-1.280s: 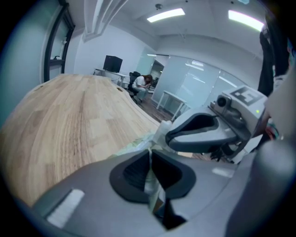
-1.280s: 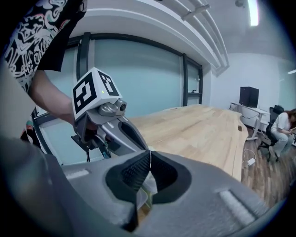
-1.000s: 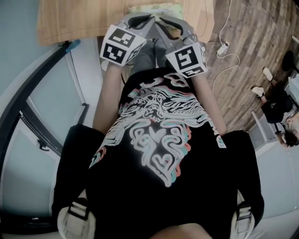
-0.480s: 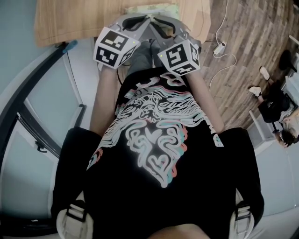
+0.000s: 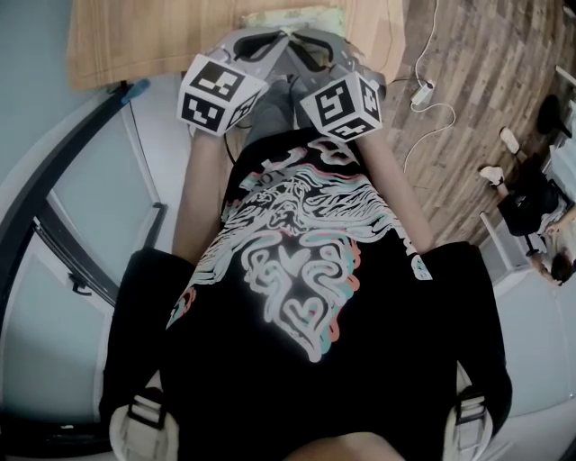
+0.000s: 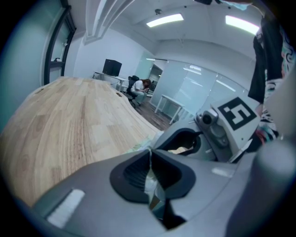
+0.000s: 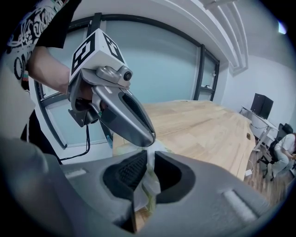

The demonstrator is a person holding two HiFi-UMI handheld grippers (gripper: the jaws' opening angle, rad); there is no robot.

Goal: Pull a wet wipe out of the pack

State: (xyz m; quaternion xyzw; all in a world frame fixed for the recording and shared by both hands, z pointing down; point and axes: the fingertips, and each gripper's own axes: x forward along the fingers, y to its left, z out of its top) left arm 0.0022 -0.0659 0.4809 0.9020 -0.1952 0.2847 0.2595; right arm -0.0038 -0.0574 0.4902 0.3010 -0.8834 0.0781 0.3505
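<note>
The pale green wet wipe pack [image 5: 292, 16] lies at the near edge of the wooden table [image 5: 144, 36], mostly hidden behind the grippers. My left gripper [image 5: 277, 38] and right gripper [image 5: 301, 40] meet tip to tip over it. In the left gripper view the left gripper [image 6: 150, 162] is shut on a thin pale strip that looks like the pack's film, with the pack [image 6: 140, 146] just beyond. In the right gripper view the right gripper [image 7: 149, 162] is shut on a white wet wipe [image 7: 150, 183], and the left gripper's tip [image 7: 149, 139] touches the pack [image 7: 159, 144].
The person's black printed shirt fills the lower head view. A white cable and adapter [image 5: 423, 90] lie on the wood floor to the right. A dark window frame [image 5: 81, 225] runs along the left. Another person sits at far right [image 5: 544, 234].
Both grippers have shifted slightly left and toward the table, keeping their tips together over the pack. Both stay shut.
</note>
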